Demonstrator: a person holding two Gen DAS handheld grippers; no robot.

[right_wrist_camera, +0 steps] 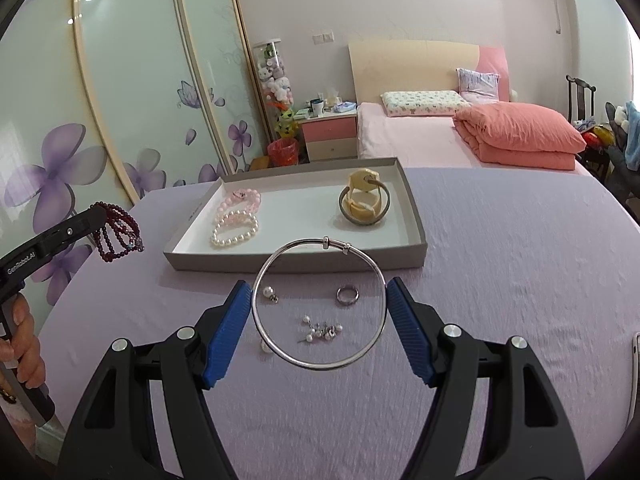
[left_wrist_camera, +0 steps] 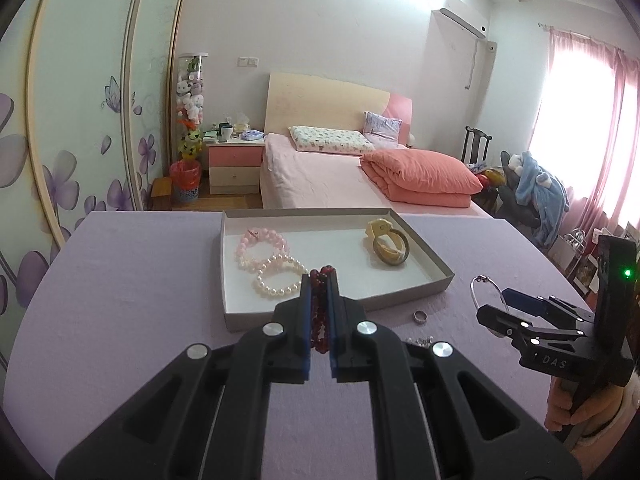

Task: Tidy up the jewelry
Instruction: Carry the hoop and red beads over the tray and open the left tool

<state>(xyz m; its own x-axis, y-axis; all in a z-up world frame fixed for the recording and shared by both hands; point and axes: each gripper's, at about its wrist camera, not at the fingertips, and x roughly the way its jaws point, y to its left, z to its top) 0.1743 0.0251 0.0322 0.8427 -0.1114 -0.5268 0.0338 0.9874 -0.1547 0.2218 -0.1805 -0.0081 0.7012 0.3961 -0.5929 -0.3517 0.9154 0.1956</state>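
From the left wrist, the left gripper (left_wrist_camera: 319, 280) is clamped tight on a dark red beaded bracelet (left_wrist_camera: 320, 312), just before the shallow grey cardboard tray (left_wrist_camera: 434, 280); loose strands could snag that near rim.

From the right wrist, the right gripper (right_wrist_camera: 319, 292) holds a thin silver bangle (right_wrist_camera: 320, 304) across wide-set pads, above scattered pearl earrings (right_wrist_camera: 322, 330). It may pivot out. Bare tray floor lies mid-tray.
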